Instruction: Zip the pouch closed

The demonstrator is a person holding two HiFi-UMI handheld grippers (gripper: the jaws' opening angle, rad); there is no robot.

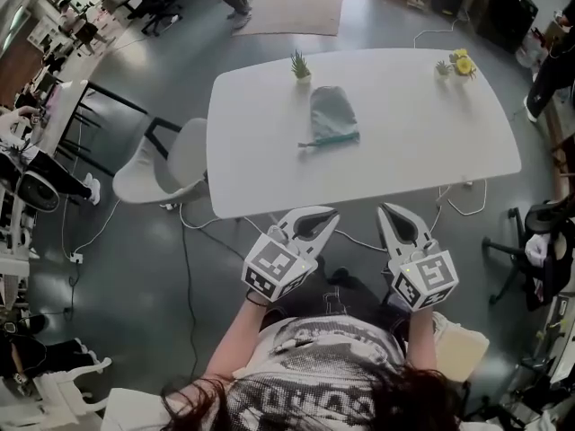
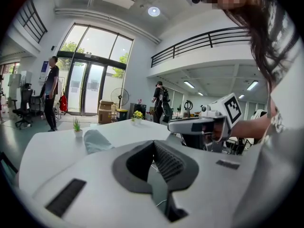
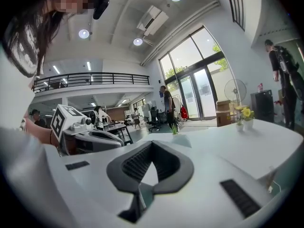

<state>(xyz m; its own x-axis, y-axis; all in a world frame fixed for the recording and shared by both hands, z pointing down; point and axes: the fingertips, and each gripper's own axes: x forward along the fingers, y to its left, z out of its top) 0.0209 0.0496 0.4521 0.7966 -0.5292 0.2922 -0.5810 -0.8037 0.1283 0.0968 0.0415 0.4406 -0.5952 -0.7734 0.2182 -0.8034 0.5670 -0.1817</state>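
Pouch (image 1: 333,115) on counter (image 1: 404,142), nothing touching it
Left gripper (image 1: 325,216) and right gripper (image 1: 389,212), jaws together and empty, hover short of the counter; zip's state is unreadable.

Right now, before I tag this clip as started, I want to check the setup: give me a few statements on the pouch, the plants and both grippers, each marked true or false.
1. The pouch lies on the white table. True.
2. The left gripper is shut on the pouch. False: its jaws are together on nothing, by the table's near edge and well apart from the pouch.
3. The right gripper has its jaws together and holds nothing. True.
4. The yellow flowers stand right beside the pouch. False: they stand near the far right corner; the small green plant is the one by the pouch.
5. A white chair stands at the table's left side. True.
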